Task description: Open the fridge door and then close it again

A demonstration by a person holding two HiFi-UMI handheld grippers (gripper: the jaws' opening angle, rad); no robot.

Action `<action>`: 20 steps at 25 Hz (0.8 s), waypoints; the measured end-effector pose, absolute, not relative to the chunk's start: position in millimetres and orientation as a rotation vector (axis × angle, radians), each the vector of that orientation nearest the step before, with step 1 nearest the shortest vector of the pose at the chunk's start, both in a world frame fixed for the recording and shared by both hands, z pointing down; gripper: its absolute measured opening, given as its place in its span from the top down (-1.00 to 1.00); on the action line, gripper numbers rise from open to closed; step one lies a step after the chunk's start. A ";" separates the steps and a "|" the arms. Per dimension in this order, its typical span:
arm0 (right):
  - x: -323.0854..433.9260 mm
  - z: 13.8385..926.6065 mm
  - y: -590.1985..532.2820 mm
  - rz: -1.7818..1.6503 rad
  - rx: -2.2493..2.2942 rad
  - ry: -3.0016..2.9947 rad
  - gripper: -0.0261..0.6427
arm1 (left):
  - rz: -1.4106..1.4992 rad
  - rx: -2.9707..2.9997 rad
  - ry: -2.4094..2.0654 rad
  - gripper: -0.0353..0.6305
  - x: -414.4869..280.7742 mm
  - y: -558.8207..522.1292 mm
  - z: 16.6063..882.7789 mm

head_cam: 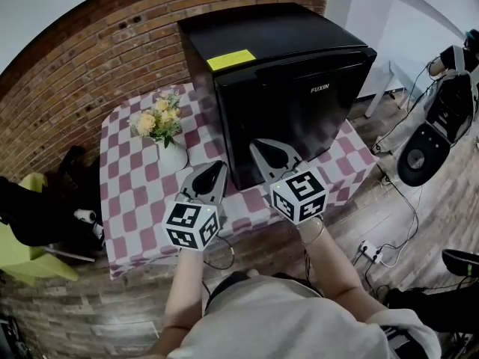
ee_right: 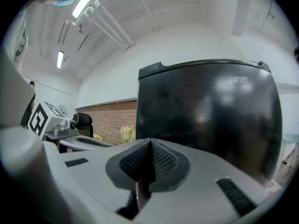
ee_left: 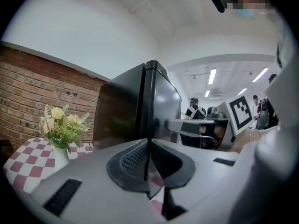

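Observation:
A black mini fridge (head_cam: 292, 88) stands on the checked table, its door (head_cam: 299, 118) closed and facing me. In the head view my left gripper (head_cam: 218, 166) points at the fridge's front left corner, jaws together with nothing between them. My right gripper (head_cam: 263, 145) sits just in front of the door's lower left part, also shut and empty. The left gripper view looks along the closed left gripper (ee_left: 148, 146) at the fridge's corner edge (ee_left: 148, 101). In the right gripper view the closed right gripper (ee_right: 149, 146) faces the dark door (ee_right: 210, 120).
A white vase of yellow flowers (head_cam: 161, 129) stands on the red-and-white checked tablecloth (head_cam: 135, 193) left of the fridge. A brick wall (head_cam: 82, 66) runs behind. Cables and a power strip (head_cam: 370, 251) lie on the wooden floor at right, near black equipment (head_cam: 423, 155).

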State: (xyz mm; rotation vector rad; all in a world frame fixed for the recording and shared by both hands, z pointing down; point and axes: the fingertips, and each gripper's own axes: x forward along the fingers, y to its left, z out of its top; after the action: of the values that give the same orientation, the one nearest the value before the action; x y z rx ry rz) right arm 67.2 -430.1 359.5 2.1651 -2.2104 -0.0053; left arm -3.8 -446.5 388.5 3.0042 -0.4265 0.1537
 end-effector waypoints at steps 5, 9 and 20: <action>72.8 354.2 -405.6 0.003 2.237 -2.168 0.92 | 0.149 3.012 -0.382 0.84 -3.0 -435.8 384.2; 72.7 355.9 -385.1 0.030 2.217 -2.144 0.93 | 0.149 3.016 -0.367 0.84 1.1 -422.4 381.1; 84.9 363.2 -329.7 0.085 2.227 -2.107 0.93 | 0.173 2.982 -0.301 0.84 22.2 -372.6 386.2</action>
State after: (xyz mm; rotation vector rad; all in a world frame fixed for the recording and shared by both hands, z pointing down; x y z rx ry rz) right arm 84.9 -329.7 363.2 2.2271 -2.1067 0.0846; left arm 22.2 -372.6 386.2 2.9821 -0.3014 0.1733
